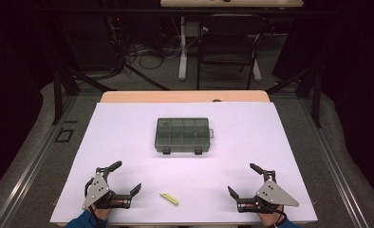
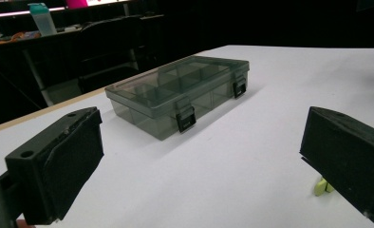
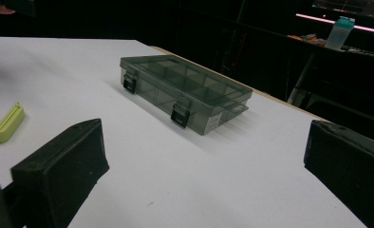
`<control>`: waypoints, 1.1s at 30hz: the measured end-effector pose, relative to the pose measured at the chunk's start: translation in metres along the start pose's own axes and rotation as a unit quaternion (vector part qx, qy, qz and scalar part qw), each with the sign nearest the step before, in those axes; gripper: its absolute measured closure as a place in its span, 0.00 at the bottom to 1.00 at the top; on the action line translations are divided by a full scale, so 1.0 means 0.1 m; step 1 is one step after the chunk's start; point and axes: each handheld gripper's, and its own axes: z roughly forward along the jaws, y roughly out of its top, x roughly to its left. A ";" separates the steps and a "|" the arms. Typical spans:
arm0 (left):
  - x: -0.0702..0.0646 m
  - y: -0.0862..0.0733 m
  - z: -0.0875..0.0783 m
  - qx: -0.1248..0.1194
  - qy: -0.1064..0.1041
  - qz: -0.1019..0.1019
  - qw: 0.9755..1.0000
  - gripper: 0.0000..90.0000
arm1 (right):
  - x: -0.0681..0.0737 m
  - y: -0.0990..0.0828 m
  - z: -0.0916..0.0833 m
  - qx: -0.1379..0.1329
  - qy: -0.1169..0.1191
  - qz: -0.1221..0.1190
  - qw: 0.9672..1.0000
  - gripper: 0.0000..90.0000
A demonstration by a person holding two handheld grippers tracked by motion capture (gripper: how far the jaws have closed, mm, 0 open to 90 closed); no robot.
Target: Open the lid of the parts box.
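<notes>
- The left gripper (image 1: 126, 178) rests at the near left corner of the white table (image 1: 251, 142), its jaws spread wide with nothing between them.
- The right gripper (image 1: 242, 179) sits at the near right corner, jaws just as wide and likewise empty.
- Between the two, close to the near edge, lies a small yellow-green clip (image 1: 169, 199). It is nearer the left gripper than the right, just beside that gripper's inner jaw but not touching it.
- In the left gripper view the clip (image 2: 323, 186) peeks out from behind the right-hand jaw; in the right gripper view the clip (image 3: 7, 123) lies flat on the table well off to the left, clear of both jaws.
- Farther out, in the middle of the table, sits a smoky grey see-through box (image 1: 182, 135), well apart from both grippers and from the clip.
- The box has a pale sticker on one end (seen in the right gripper view, too small for me to read), and no other writing can be made out.
- The clip is a short, slim bar, lying at a slant to the table edge, with a ridge along its length.
- The box (image 2: 179, 94) is shallow, its lid down, with two black latches on the near side and dividers showing through the lid.
</notes>
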 end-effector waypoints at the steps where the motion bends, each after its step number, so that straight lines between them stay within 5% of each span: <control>1: 0.00 0.00 0.00 0.001 0.000 0.000 1.000 0.00 | 0.00 0.00 0.00 -0.002 0.000 0.000 1.000 0.00; 18: 0.06 0.04 0.14 0.028 0.003 -0.013 1.000 0.00 | 0.02 0.04 0.20 0.030 0.022 -0.003 0.999 0.00; 33: 0.11 0.20 0.43 0.070 -0.028 -0.019 0.997 0.00 | -0.02 0.15 0.57 0.073 0.053 -0.003 0.996 0.00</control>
